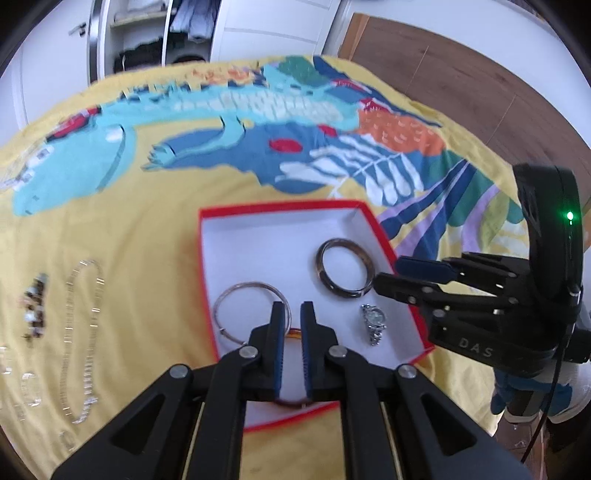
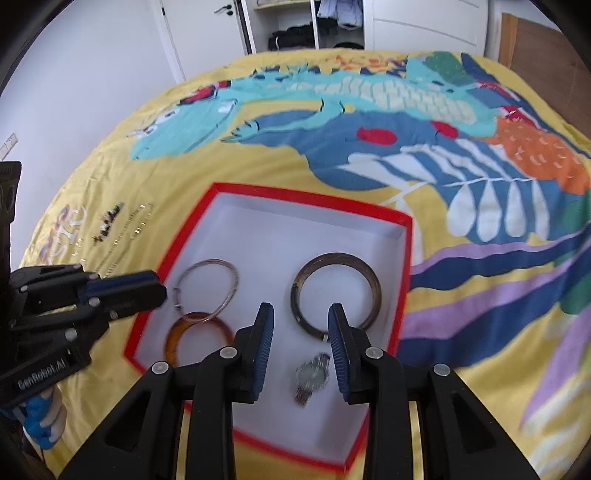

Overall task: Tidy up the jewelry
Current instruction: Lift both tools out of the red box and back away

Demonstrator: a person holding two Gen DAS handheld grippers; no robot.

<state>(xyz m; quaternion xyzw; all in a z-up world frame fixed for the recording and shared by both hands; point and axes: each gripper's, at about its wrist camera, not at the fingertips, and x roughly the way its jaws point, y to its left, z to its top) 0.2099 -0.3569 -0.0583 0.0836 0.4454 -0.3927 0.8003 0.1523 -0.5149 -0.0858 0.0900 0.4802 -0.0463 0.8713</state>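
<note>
A red-rimmed white box (image 1: 280, 206) (image 2: 306, 199) lies on the yellow bedspread. In it are a dark bangle (image 1: 320, 258) (image 2: 334, 256), a thin silver bangle (image 1: 251, 284) (image 2: 207, 262), an amber bangle (image 2: 195, 317) and a silver watch (image 1: 373, 321) (image 2: 312, 373). My left gripper (image 1: 293, 310) (image 2: 160, 290) hovers over the box's near left part, barely open, with nothing between its pads. My right gripper (image 2: 301, 314) (image 1: 388, 273) hangs open above the watch and the dark bangle, holding nothing.
Left of the box on the bedspread (image 1: 166, 229) lie a silver chain necklace (image 1: 85, 332), a dark beaded piece (image 1: 35, 310) and clear beads (image 1: 26, 384). An open wardrobe (image 2: 306, 29) stands beyond the bed. Wooden floor (image 1: 461, 74) shows at the right.
</note>
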